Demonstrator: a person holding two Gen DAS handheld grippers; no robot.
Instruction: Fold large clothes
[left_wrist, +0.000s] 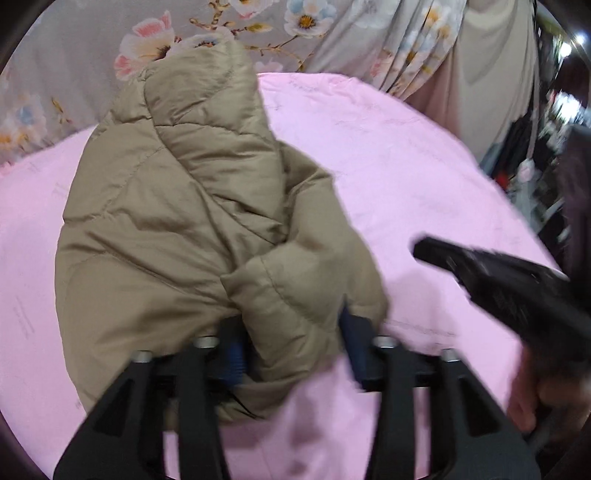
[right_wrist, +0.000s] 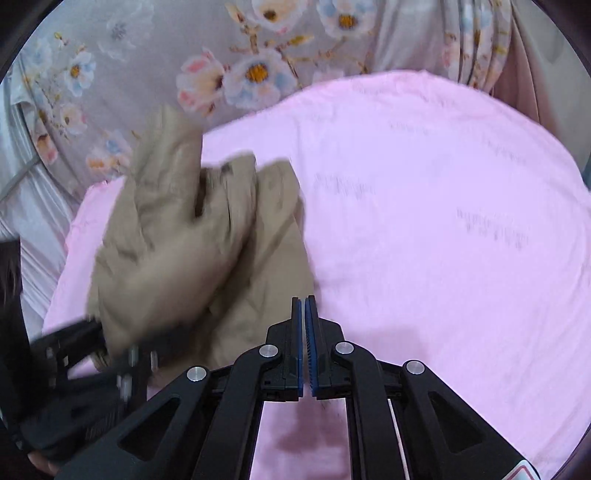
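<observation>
Both views are motion-blurred, and the fisheye rim cuts off each gripper's body at the bottom edge. In the left wrist view, a fold of the tan quilted padded jacket (left_wrist: 177, 206) lies between the blue-padded fingers (left_wrist: 231, 358) of the left gripper (left_wrist: 291, 354) and hides their tips. The jaws stand well apart; whether the pads press on the fabric cannot be determined. In the right wrist view, the jacket (right_wrist: 192, 251) also covers the front of the left gripper (right_wrist: 107, 354), seen at lower left.

The jacket lies bunched on a pink sheet (left_wrist: 406, 177) covering a flat surface. Behind it hangs a grey floral-print curtain (left_wrist: 92, 66), with a plain beige drape (left_wrist: 491, 74) at the right.

The right wrist view shows the right gripper (right_wrist: 305, 306) with its blue pads almost together, only a thin gap between them and nothing held, over the pink sheet (right_wrist: 443, 221) just beside the jacket edge. The left wrist view shows the same gripper (left_wrist: 498, 280) only as a dark blurred shape, plus a hand (left_wrist: 532, 398) at the lower right and cluttered, dark, indistinct room contents at the far right.
</observation>
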